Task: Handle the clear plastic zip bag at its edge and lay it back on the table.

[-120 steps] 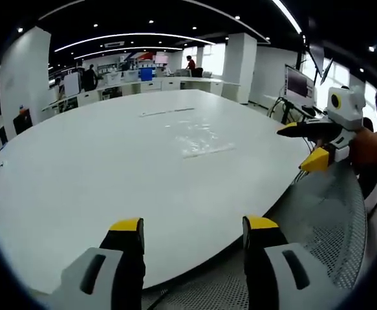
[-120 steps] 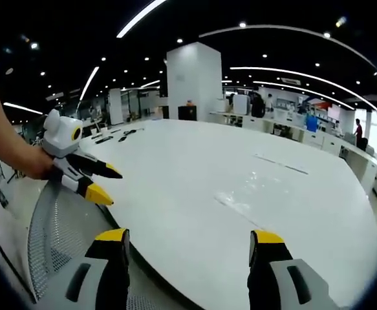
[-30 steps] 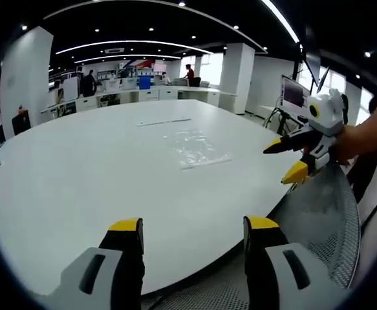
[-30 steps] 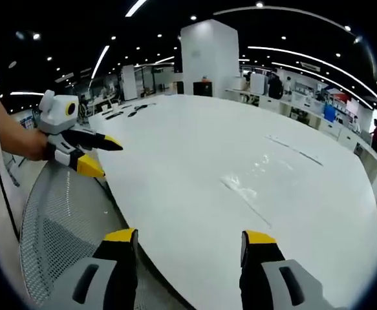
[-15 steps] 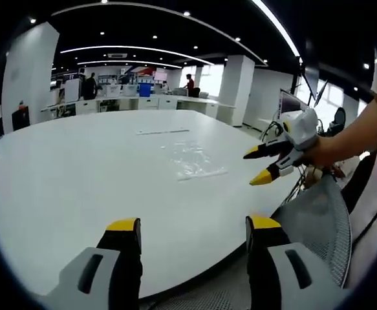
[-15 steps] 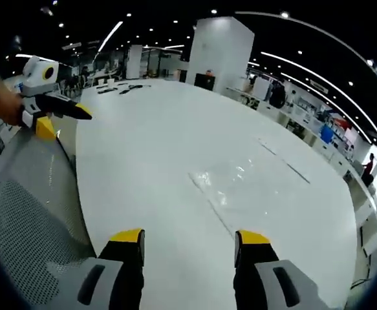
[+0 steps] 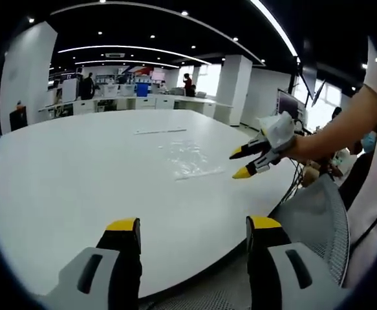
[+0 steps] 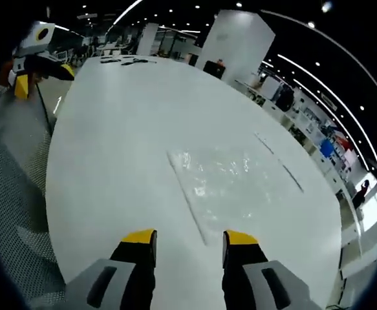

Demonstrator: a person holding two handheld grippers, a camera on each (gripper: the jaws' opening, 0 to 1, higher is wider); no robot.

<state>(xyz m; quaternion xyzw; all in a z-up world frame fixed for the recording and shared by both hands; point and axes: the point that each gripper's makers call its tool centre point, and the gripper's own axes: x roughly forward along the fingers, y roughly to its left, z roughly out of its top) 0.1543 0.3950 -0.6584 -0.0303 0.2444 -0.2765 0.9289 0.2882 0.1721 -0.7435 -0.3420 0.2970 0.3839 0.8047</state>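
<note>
Status: early stage. Bag (image 8: 236,184) lies flat on the table (image 8: 110,129), untouched; its long near edge runs just ahead of the right gripper (image 8: 188,239). Grasp, lift and lay-back all appear still to do.

Bag location: seen from the left gripper view, bag (image 7: 189,158) sits toward the right side of the table (image 7: 78,174), in from the curved near edge, with a thin strip (image 7: 160,131) well beyond it.

Right gripper: low over the table, aimed at the bag's edge; jaws part-way apart, nothing between them. In the left gripper view, right gripper (image 7: 243,161) hangs above the table's right edge, just beside the bag, on an outstretched forearm (image 7: 337,132).

Left gripper (image 7: 191,226): held back at the table's near edge, jaws wide apart, empty; in the right gripper view, left gripper (image 8: 43,71) stands well apart from the bag, by a mesh chair back (image 8: 13,194).
</note>
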